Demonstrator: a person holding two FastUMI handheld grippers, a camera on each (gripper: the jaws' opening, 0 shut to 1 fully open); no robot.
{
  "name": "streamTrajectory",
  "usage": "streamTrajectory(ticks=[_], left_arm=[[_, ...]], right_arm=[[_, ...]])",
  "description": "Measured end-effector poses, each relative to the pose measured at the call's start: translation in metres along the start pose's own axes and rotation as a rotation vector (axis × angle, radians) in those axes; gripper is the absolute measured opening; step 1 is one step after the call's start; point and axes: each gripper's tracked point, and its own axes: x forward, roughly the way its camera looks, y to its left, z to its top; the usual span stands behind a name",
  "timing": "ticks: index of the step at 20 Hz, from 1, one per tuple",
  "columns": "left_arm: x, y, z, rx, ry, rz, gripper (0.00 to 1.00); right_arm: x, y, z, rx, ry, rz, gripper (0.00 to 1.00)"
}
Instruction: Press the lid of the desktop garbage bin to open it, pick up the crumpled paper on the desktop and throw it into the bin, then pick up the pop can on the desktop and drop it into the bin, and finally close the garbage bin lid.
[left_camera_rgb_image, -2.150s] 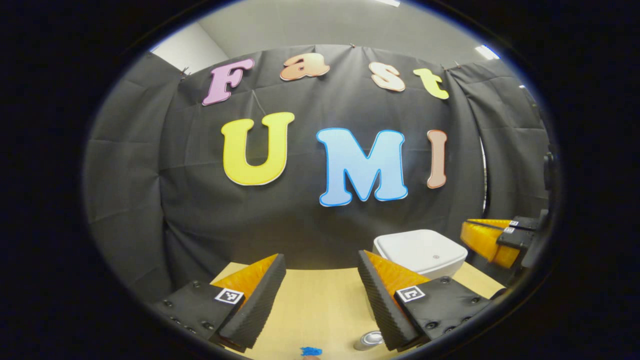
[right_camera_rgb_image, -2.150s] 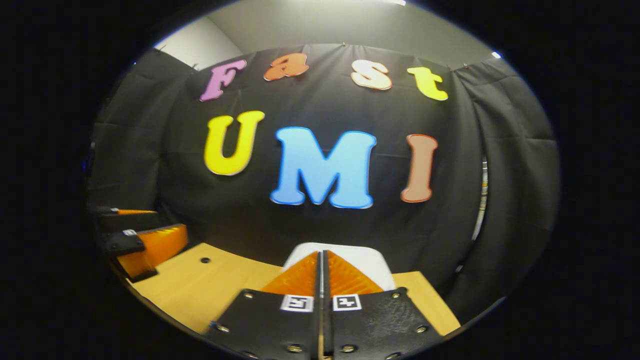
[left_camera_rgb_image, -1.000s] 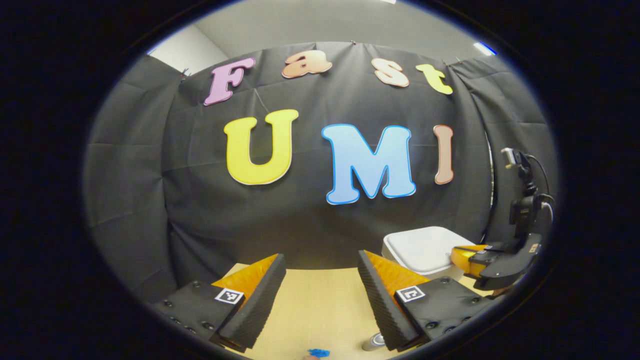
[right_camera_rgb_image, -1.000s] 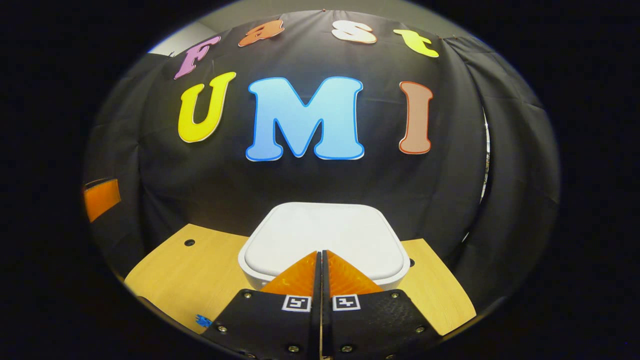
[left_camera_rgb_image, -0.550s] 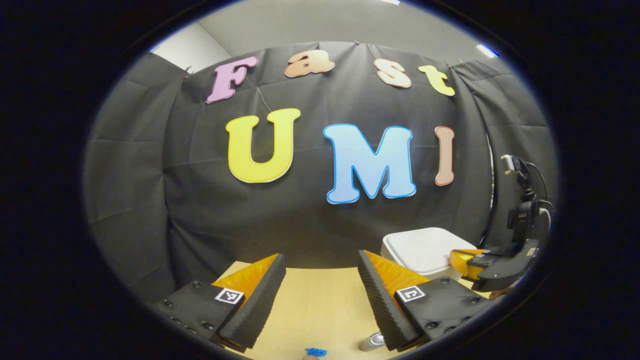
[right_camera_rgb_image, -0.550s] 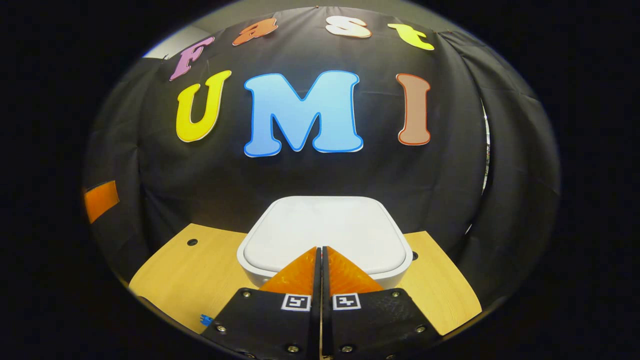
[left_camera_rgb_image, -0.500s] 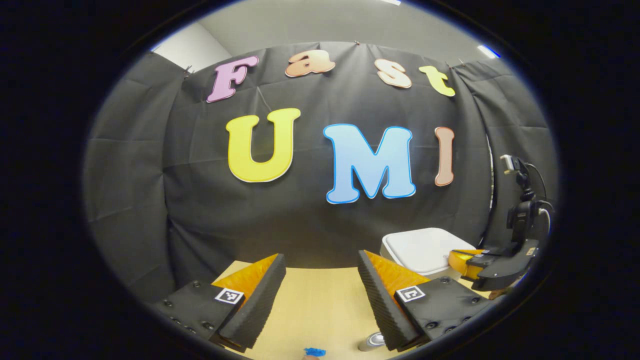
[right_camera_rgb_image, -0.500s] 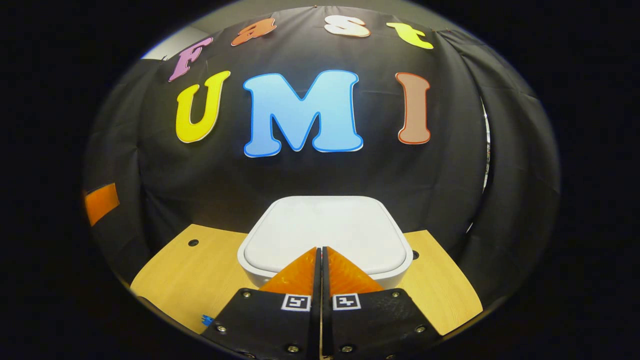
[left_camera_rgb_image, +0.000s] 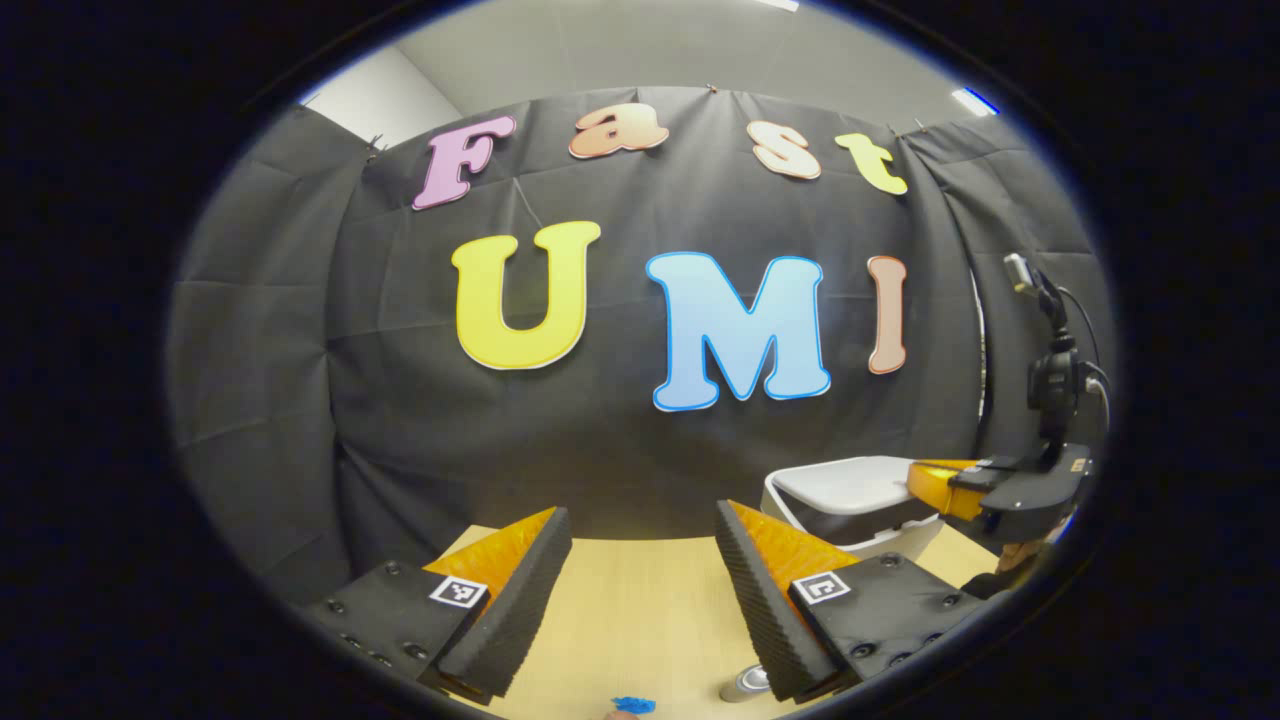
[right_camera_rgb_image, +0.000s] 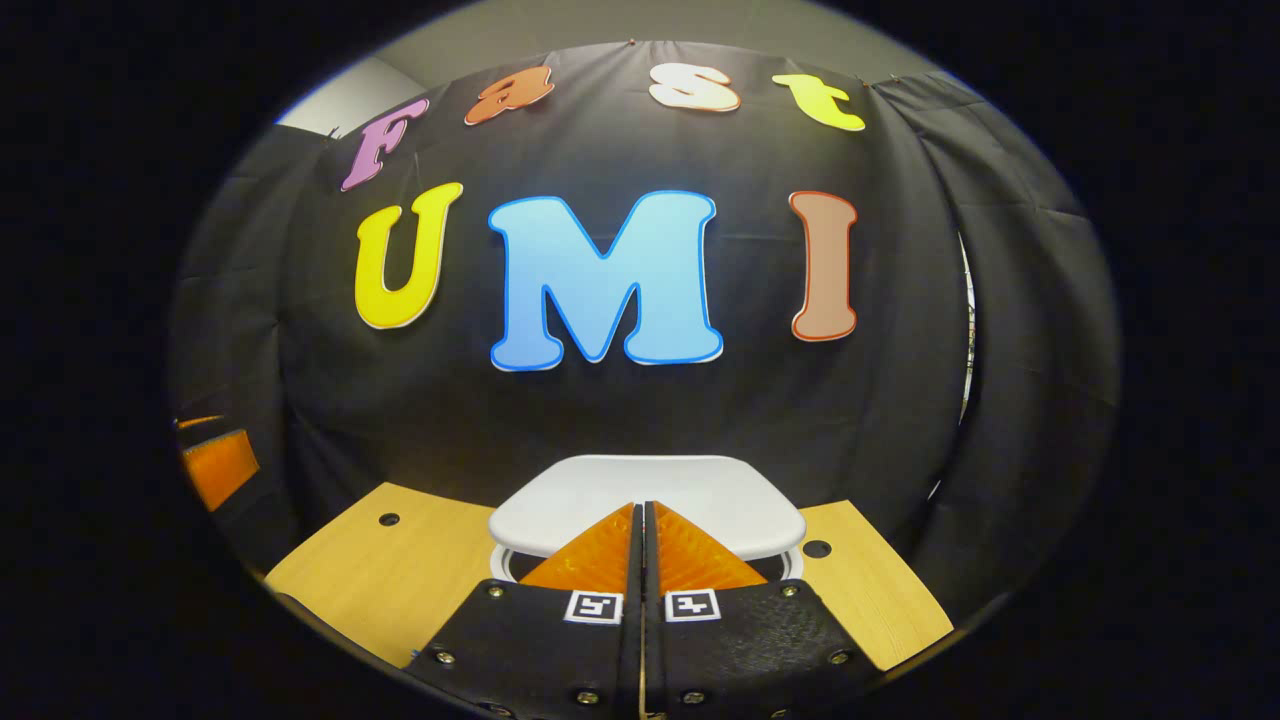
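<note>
- One garbage bin (left_camera_rgb_image: 880, 535) stands at the far right part of the desk (left_camera_rgb_image: 640, 610), close to the black cloth wall; in the right gripper view the same garbage bin (right_camera_rgb_image: 505, 562) is straight ahead, just behind the finger tips.
- Its white lid (right_camera_rgb_image: 650, 500) is lifted at the front edge, so a dark gap shows between lid and rim; in the left gripper view the lid (left_camera_rgb_image: 850, 482) is tilted up over the dark opening. What is inside the bin I cannot tell.
- One pop can (left_camera_rgb_image: 745, 682) stands on the desk at the bottom edge of the left gripper view, touching or just beside the right finger of the left tongs; only its silver top is seen.
- One small blue crumpled paper (left_camera_rgb_image: 632, 705) lies on the desk at the very bottom, near the can but apart from it.
- Left tongs (left_camera_rgb_image: 640, 530) are wide open over the desk and hold nothing.
- Right tongs (right_camera_rgb_image: 641, 512) have their fingers pressed together with nothing between them, tips just in front of the raised lid; whether they touch it I cannot tell. In the left gripper view the right tongs (left_camera_rgb_image: 925, 478) are at the bin's right side, level with the lid.
- Two round holes are in the desk, one on the left (right_camera_rgb_image: 389, 520) and one on the right (right_camera_rgb_image: 816, 549) of the bin.
</note>
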Motion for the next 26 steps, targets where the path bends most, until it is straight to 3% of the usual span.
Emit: streamTrajectory(ticks=[11, 26], left_arm=[[-0.007, 0.006, 0.000, -0.011, -0.005, 0.013, 0.95], [-0.005, 0.016, -0.016, -0.044, 0.023, 0.014, 0.95]], right_arm=[[-0.004, -0.002, 0.027, 0.009, -0.058, -0.008, 0.01], [-0.021, 0.004, 0.034, 0.005, -0.076, 0.005, 0.01]])
